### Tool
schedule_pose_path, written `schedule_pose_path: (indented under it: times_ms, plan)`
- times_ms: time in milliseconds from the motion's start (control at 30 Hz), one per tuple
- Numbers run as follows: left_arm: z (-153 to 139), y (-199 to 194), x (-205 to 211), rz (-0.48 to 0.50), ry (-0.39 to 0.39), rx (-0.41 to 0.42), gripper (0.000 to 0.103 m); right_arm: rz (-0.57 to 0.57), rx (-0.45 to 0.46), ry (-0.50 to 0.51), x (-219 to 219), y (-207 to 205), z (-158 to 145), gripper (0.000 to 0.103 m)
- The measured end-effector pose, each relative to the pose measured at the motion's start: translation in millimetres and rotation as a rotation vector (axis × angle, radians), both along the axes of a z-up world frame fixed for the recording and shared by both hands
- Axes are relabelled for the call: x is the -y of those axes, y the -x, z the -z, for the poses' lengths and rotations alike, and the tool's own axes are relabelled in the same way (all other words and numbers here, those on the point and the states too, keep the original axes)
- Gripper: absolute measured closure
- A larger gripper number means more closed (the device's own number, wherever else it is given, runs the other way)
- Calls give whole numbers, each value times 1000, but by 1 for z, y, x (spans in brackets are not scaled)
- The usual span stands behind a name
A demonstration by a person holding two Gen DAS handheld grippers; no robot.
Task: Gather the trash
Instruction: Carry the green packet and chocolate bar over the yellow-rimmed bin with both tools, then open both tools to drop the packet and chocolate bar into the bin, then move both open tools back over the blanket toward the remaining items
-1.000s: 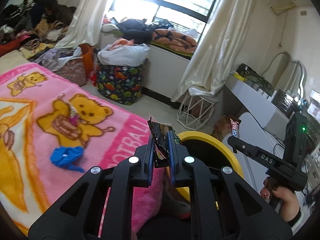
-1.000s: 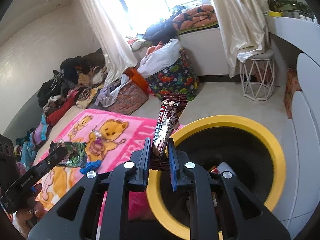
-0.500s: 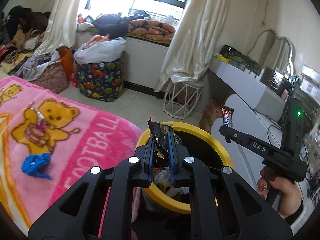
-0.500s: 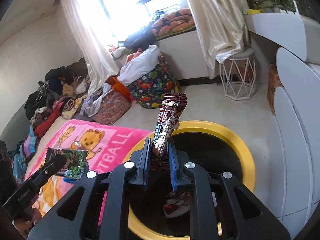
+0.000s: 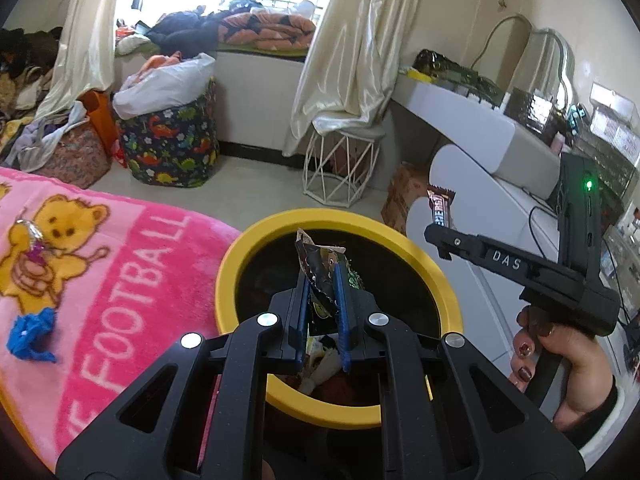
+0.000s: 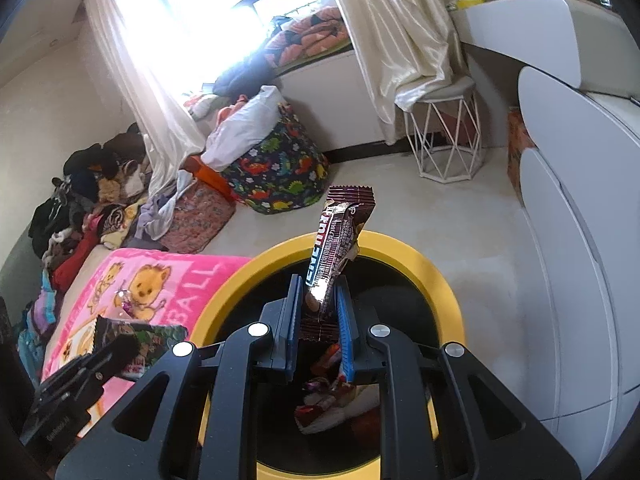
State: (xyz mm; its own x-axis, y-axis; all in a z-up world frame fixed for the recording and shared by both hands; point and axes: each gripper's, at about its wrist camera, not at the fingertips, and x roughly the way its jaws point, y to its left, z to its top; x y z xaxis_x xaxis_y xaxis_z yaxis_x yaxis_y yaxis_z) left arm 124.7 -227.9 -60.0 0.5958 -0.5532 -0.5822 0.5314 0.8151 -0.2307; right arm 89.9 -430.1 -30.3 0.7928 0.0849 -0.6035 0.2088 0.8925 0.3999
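The left gripper (image 5: 323, 292) was clamped on a dark crumpled wrapper (image 5: 318, 276), held over the mouth of the yellow-rimmed bin (image 5: 256, 248). The right gripper (image 6: 318, 308) was clamped on a brown bar wrapper (image 6: 338, 248) that stood upright between its pads, also above the bin (image 6: 400, 246), where other trash (image 6: 332, 400) lay at the bottom. On the pink blanket (image 5: 132, 264) beside the bin lay a blue scrap (image 5: 30, 334) and a small foil wrapper (image 5: 34, 238).

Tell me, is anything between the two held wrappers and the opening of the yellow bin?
Nothing visible blocks them. The green wrapper in the left hand-held gripper and the brown wrapper in the right hand-held gripper both hang over the open mouth of the yellow bin.
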Motion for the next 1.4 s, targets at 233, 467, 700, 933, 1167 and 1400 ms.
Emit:
schedule_pose_path:
  times_ms: [233,467,700,933,1167,1400]
  plan:
    - [12,-5,12,29,-35,-26,96,10,-9,-8,6,0,5,87]
    - [26,-12,25,55,-75,-62,94,7,-27,-31,13,-2,10,86]
    - [23,-13,12,8,-54,-55,19,0,-27,3,11,-3,5,51]
    - [3,-9,-17,-65,-27,1,12,-36,-12,5,-5,-7,1,45]
    - [-13,-12,-51,-159,-22,40,11,-61,21,24,-23,-6,-11,35]
    - [-23,-14,-84,-241,-13,69,11,-96,56,36,-42,-7,-22,30]
